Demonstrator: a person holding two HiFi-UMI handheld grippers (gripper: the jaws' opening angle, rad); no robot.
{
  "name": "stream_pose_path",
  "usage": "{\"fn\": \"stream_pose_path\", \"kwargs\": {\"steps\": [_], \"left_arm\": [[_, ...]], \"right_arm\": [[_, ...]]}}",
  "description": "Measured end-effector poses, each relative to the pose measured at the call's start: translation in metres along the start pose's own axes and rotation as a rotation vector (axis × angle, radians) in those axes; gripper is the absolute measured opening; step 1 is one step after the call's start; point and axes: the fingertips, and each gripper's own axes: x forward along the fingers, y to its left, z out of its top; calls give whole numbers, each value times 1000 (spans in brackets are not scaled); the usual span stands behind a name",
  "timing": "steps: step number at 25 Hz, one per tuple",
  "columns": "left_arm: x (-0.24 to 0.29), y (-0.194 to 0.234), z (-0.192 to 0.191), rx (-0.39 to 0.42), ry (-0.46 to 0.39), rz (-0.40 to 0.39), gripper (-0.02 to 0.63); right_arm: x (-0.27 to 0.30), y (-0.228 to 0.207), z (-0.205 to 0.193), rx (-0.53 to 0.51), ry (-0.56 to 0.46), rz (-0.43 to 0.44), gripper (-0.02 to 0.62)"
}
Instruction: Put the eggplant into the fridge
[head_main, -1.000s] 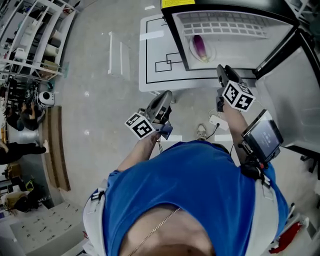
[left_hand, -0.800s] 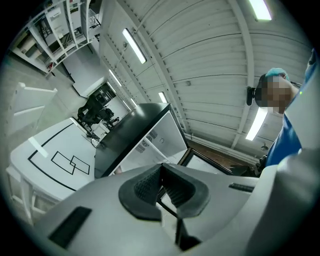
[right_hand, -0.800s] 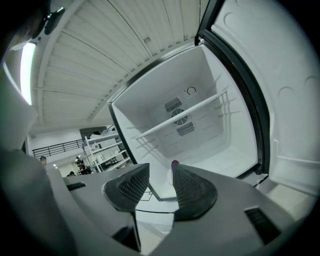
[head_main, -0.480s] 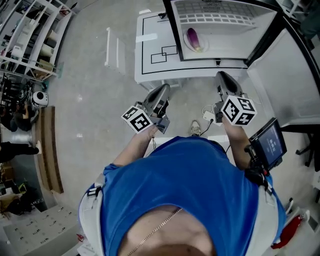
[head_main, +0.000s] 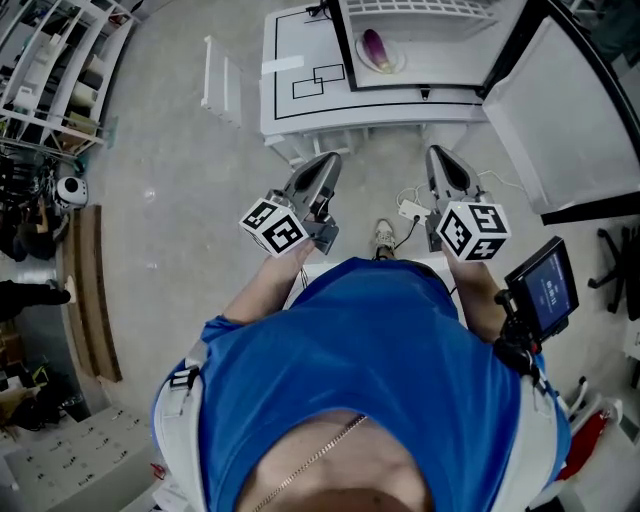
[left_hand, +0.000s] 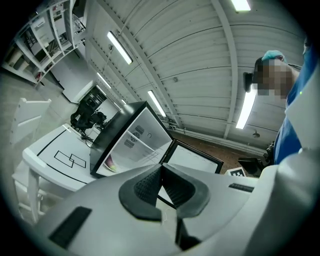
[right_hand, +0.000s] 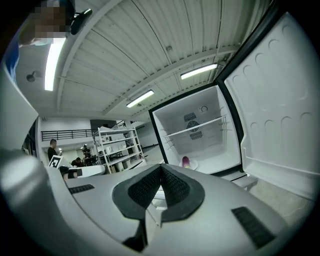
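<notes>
The purple eggplant (head_main: 373, 46) lies on a white plate (head_main: 388, 62) on the floor of the open fridge (head_main: 345, 50); it also shows in the right gripper view (right_hand: 185, 161). The fridge door (head_main: 560, 100) stands swung wide to the right. My right gripper (head_main: 437, 155) hangs over the floor, well short of the fridge. Its jaws have just closed with nothing between them, and its pads (right_hand: 150, 186) meet. My left gripper (head_main: 328, 160) is level with it at the left, pads (left_hand: 146, 186) together and empty.
The fridge stands on a white table (head_main: 300, 95) marked with black lines. A white rack (head_main: 222, 80) is left of it. A power strip with cables (head_main: 410, 210) lies on the floor between the grippers. Shelving (head_main: 50, 70) lines the far left. A small screen (head_main: 545, 290) is strapped to the right forearm.
Both grippers have drawn back from the fridge toward the person, the right one from the fridge's opening. The eggplant stays on its plate inside.
</notes>
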Motion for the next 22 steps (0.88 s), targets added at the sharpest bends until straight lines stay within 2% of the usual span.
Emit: {"fn": "stream_pose_path", "kwargs": {"steps": [5, 17, 22], "left_arm": [[-7, -9, -12, -1, -4, 4, 8], [-25, -32, -14, 23, -17, 17, 8], [-29, -38, -9, 0, -56, -2, 8]], "right_arm": [[-20, 6, -11, -22, 4, 9, 5], [-50, 20, -9, -47, -30, 4, 5], [-58, 17, -6, -52, -43, -12, 3]]}}
